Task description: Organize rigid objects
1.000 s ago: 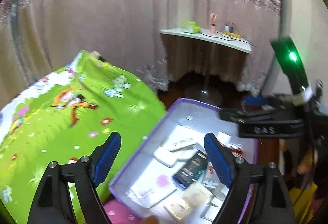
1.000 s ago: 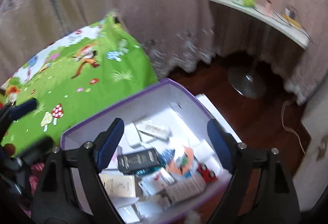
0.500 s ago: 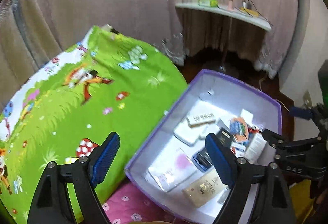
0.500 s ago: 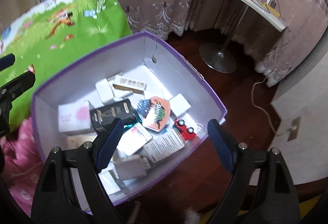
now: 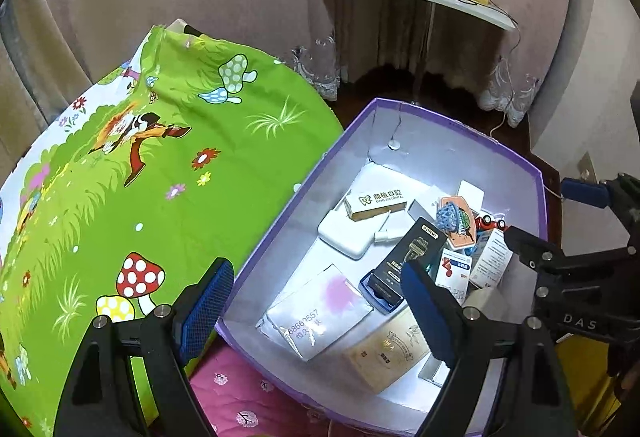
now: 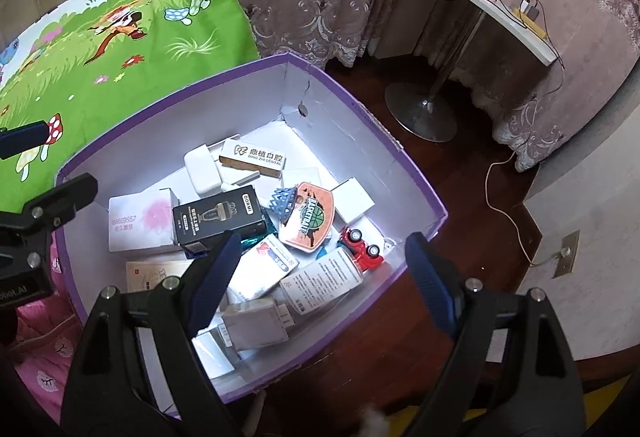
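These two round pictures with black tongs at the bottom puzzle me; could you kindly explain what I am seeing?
No robot here: a person holds a black two-finger gripper with blue pads in each hand, and each carries a fisheye camera looking along its fingers. The left wrist view shows the left gripper, open and empty; the right wrist view shows the right gripper, likewise open and empty. Both look down into a purple-rimmed white cardboard box beside a green cartoon-print bedspread. Inside lie small packages, including a black rectangular carton, a red toy car and an orange basketball badge.
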{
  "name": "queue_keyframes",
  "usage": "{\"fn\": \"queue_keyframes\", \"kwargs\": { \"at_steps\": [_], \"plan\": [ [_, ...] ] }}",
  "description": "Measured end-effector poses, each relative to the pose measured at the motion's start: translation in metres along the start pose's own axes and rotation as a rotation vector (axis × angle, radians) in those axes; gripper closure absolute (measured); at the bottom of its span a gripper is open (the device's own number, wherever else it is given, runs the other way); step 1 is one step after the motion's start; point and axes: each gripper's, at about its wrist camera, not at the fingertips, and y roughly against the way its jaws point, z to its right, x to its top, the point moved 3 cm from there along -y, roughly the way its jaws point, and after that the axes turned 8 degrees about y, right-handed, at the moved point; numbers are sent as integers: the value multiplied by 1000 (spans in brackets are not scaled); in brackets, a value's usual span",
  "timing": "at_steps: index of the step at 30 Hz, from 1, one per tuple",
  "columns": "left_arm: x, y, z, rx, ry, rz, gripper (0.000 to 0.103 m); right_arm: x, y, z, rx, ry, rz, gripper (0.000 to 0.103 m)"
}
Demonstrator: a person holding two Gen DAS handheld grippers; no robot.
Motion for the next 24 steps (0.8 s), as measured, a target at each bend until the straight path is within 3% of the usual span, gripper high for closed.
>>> {"fn": "queue_keyframes", "kwargs": {
  "at_steps": [24],
  "plan": [
    [-6, -10, 10, -27, -36, -50, 17, -4, -4, -3, 32, -7, -16, 17]
  ]
}}
